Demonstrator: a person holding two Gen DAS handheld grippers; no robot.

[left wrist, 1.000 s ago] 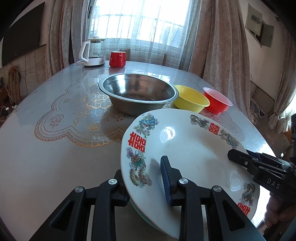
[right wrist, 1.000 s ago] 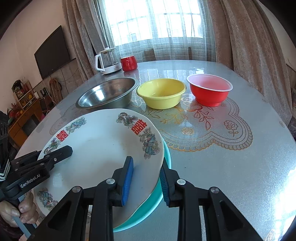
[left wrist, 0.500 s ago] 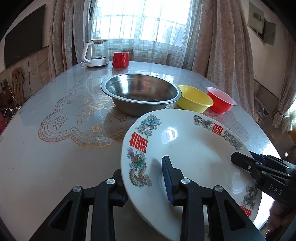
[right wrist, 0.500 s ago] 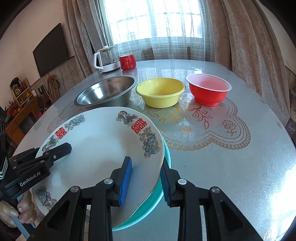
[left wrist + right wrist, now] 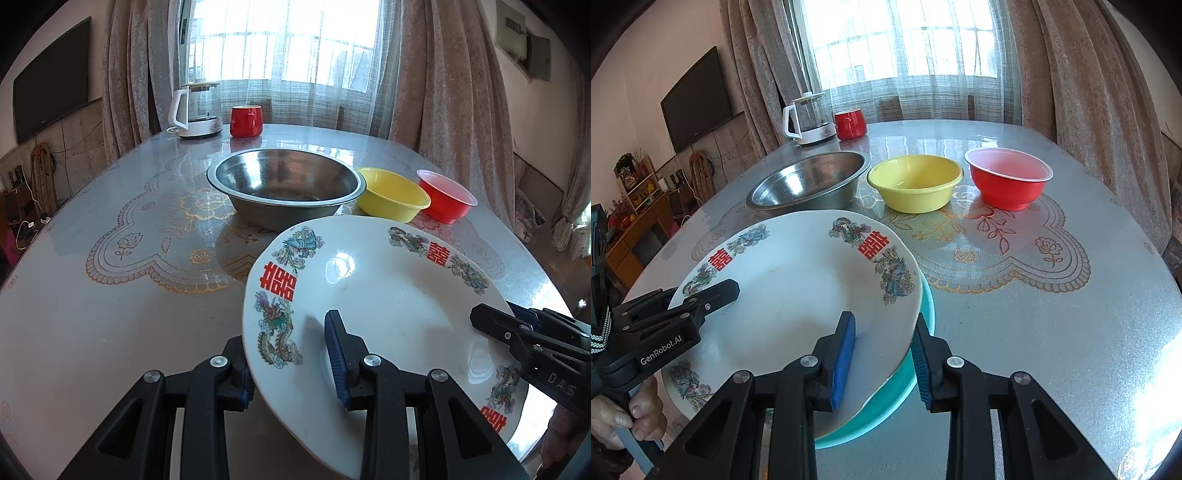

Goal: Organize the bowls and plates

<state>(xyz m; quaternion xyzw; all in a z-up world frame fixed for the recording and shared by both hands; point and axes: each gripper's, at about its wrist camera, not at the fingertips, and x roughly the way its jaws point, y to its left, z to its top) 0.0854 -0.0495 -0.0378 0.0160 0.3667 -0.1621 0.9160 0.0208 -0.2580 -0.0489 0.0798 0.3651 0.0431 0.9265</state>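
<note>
A large white plate (image 5: 384,295) with red characters and dragon prints is held tilted above the table. My left gripper (image 5: 291,365) straddles its near left rim, jaws around the rim. My right gripper (image 5: 882,354) straddles the opposite rim of the plate (image 5: 798,295), with a teal plate (image 5: 923,332) below it. Whether the pads press the rim is unclear. Beyond stand a steel bowl (image 5: 284,184), a yellow bowl (image 5: 391,195) and a red bowl (image 5: 445,199); they also show in the right wrist view: steel (image 5: 812,184), yellow (image 5: 916,184), red (image 5: 1008,181).
A white kettle (image 5: 197,110) and a red mug (image 5: 245,120) stand at the table's far edge by the window. The glass-topped table (image 5: 1071,332) has a lace mat. Curtains hang behind; a TV (image 5: 698,96) is on the left wall.
The white plate has lifted slightly with both grippers; the teal plate has dropped out of the left wrist view. The bowls have not moved.
</note>
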